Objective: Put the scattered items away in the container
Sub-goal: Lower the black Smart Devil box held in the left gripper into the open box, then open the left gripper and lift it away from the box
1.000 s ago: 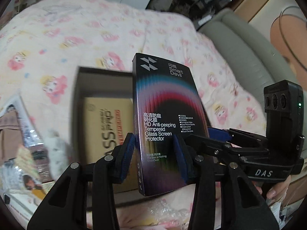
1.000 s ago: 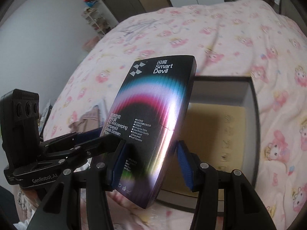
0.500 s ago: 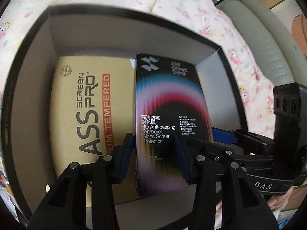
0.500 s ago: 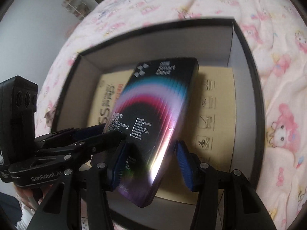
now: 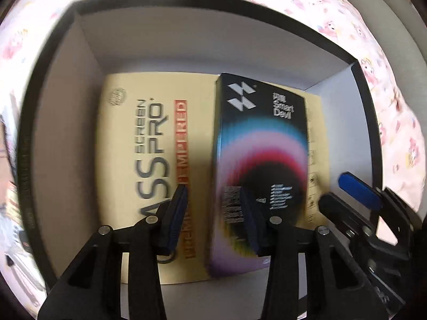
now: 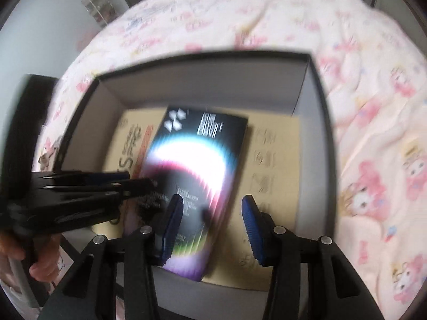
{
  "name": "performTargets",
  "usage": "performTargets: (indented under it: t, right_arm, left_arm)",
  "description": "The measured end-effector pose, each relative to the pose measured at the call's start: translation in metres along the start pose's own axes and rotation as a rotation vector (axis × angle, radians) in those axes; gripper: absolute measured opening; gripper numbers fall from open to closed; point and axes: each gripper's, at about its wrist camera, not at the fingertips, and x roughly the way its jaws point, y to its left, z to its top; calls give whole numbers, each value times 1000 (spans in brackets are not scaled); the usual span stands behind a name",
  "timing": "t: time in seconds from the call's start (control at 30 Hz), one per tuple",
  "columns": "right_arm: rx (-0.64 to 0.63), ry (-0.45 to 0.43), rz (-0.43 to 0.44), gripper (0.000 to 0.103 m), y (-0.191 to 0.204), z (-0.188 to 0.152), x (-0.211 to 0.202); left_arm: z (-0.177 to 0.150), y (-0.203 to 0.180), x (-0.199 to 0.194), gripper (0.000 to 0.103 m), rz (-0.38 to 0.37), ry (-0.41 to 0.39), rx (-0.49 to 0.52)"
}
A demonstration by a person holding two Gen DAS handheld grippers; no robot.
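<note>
Black box point(image 5: 263, 160) flat in container point(image 5: 61, 112); right gripper point(image 6: 212, 222) closing, pads clear.

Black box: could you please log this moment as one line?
black box: on tan box in container; right gripper: closing, box between; left gripper: unclear

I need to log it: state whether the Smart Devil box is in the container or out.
In. Both views show the Smart Devil box within the black container walls, over the tan Screen Pro box.
</note>
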Motion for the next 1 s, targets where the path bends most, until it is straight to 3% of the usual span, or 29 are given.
performTargets:
  t: [0.17, 0.27, 0.3, 0.43, 0.63, 0.8, 0.9, 1.0]
  right_arm:
    - [61, -19, 27, 34, -22, -5, -14]
    - [91, -15, 49, 29, -27, -4, -20]
    - [95, -19, 48, 29, -27, -7, -24]
    - [71, -14, 41, 29, -10, 2, -12]
    - [69, -1, -34, 29, -6, 20, -10]
    - [75, -17, -60, 28, -14, 22, -10]
    - [76, -15, -63, 28, -12, 20, -9]
    - [52, -53, -128, 31, -1, 14, -25]
  left_arm:
    - [-4, -31, 11, 43, -22, 39, 73]
    - [-16, -43, 16, 38, -143, 82, 121]
    - [-18, -44, 15, 38, -159, 73, 120]
    - [-19, -37, 13, 34, -93, 11, 49]
    - [-21, -42, 29, 30, -204, 61, -15]
    - [-25, -48, 32, 31, -216, 58, 22]
    - [-31, -45, 23, 33, -251, 39, 34]
    - [-47, -49, -12, 38, -222, -66, 95]
